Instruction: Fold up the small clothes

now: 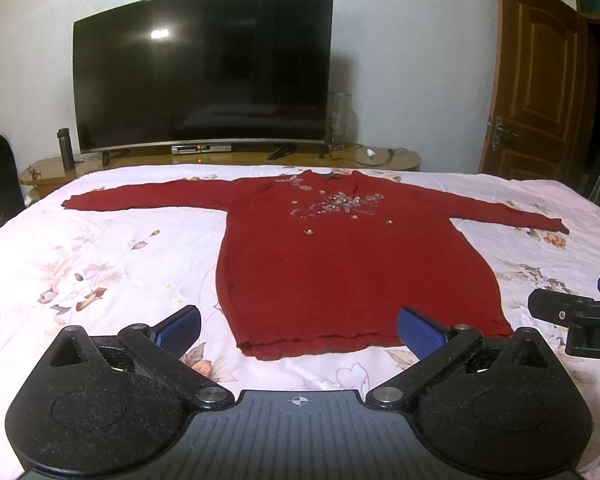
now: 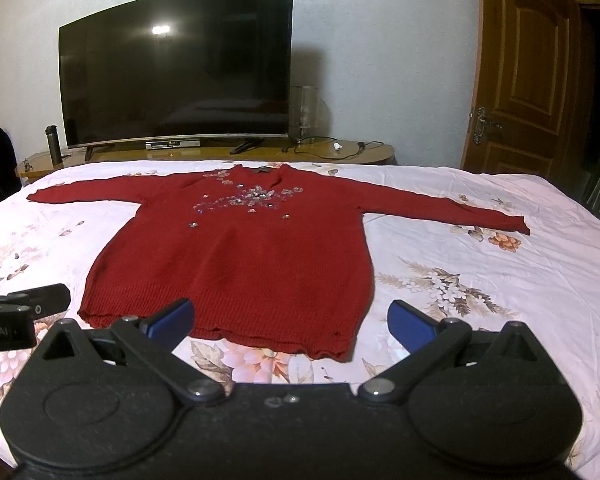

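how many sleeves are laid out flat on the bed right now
2. The left sleeve stretches toward the thermos side; the right sleeve stretches toward the door. Both belong to the red sweater; neither is folded.

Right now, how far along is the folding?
Done: the sweater lies flat on the bed, both sleeves spread out. In hand: nothing; the left gripper and right gripper are open near the hem. Left: every fold.

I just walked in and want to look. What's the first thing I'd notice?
The red knit sweater with sparkly flowers on its chest, spread flat with both sleeves out on the flowery bedsheet. Behind the bed, a big dark curved TV stands on a wooden cabinet.
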`<state>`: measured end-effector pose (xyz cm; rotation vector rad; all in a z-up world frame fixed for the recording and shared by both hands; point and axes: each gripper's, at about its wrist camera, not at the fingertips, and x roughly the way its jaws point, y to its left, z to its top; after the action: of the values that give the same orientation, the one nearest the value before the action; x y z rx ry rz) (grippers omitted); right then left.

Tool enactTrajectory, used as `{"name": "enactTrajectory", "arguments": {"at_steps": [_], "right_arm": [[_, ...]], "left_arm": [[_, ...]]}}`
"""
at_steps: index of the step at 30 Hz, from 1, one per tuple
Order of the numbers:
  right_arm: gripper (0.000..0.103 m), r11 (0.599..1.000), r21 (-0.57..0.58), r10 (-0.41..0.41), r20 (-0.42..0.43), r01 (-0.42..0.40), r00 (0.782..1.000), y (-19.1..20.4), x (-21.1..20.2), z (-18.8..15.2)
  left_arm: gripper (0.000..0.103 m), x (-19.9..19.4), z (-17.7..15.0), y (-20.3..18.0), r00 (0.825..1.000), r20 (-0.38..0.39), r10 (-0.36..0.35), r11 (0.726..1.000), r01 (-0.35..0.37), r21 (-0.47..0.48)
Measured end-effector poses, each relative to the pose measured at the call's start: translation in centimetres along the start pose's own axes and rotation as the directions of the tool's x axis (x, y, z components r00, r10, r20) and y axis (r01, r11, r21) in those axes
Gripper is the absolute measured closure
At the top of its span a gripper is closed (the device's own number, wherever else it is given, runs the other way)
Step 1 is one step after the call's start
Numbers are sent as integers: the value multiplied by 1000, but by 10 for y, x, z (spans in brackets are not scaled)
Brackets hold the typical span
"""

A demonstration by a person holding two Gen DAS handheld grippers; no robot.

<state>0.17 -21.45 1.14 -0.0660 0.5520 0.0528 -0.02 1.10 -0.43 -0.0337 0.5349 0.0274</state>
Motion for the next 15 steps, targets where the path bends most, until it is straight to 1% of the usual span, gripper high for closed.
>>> {"name": "enactTrajectory", "arguments": {"at_steps": [15], "right_arm": [[1, 1000, -13, 8, -4, -8, 1000, 3, 3, 1]], "left_arm": [[0, 0, 2, 2, 1000, -9, 7, 1000, -7, -9]]}}
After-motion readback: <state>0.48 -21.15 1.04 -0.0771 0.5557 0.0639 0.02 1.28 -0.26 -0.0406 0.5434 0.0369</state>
